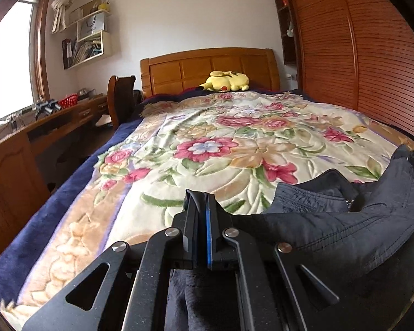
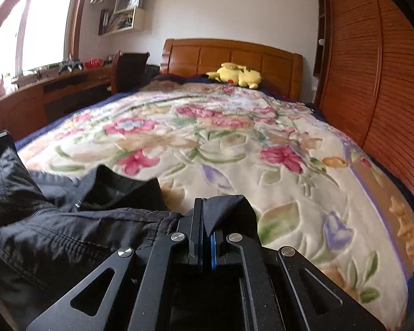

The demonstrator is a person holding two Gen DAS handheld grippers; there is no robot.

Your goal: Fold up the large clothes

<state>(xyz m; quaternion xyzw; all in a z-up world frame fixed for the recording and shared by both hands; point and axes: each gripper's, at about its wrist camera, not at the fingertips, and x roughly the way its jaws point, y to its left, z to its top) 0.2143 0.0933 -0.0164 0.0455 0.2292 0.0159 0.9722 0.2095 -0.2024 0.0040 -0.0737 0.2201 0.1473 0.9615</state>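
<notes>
early on — the left gripper and right gripper each pinch the dark jacket, rumpled at the floral bedspread's near end — no fold yet.

Bed: floral blanket; jacket; plush

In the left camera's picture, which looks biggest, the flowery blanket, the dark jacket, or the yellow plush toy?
1. Flowery blanket
2. Dark jacket, though its nearness to the camera swells it
3. Yellow plush toy, far off by the headboard
</notes>
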